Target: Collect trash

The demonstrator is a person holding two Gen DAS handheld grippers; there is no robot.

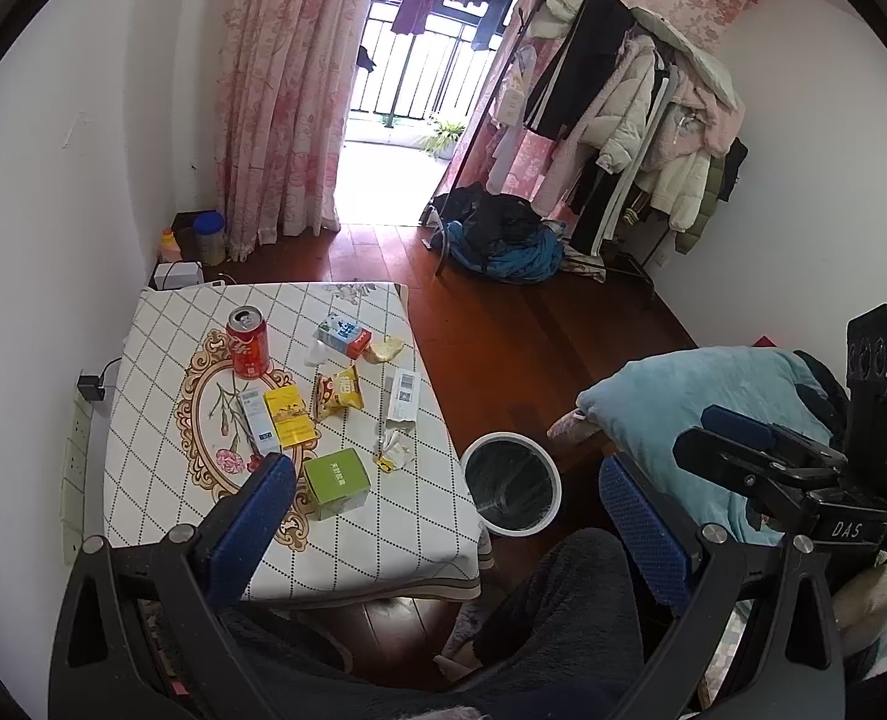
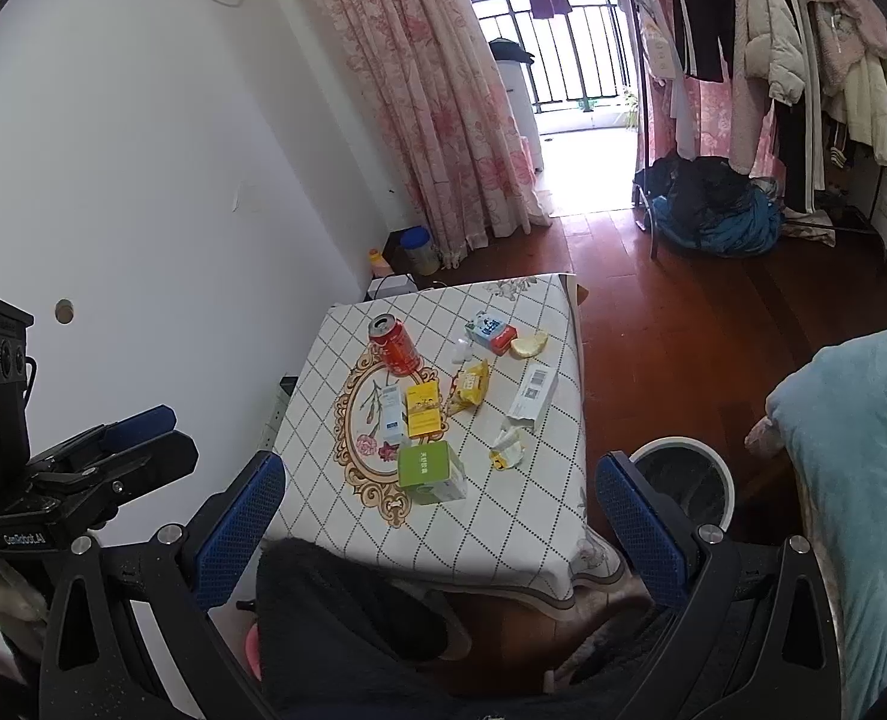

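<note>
- My left gripper (image 1: 449,516) reads jaws wide apart, nothing between the blue pads (image 1: 641,534); it hangs above the near edge of the table (image 1: 161,480).
- My right gripper (image 2: 440,516) reads the same: jaws spread, nothing held, also above the table's near edge.
- Green box (image 1: 336,483) sits nearest that near edge, upright on the checked cloth.
- Crumpled wrapper (image 1: 394,450) lies just to the right of the green box.
- Yellow box (image 1: 289,417) and a white-blue box (image 1: 257,420) lie side by side behind the green box.
- Snack packet (image 1: 338,391) and a long white carton (image 1: 404,396) lie further right.
- Red can (image 1: 248,341) stands upright toward the table's far left; milk carton (image 1: 344,334) lies toward the far edge.
- Bin (image 1: 512,483) stands on the floor just off the table's right near corner.
</note>
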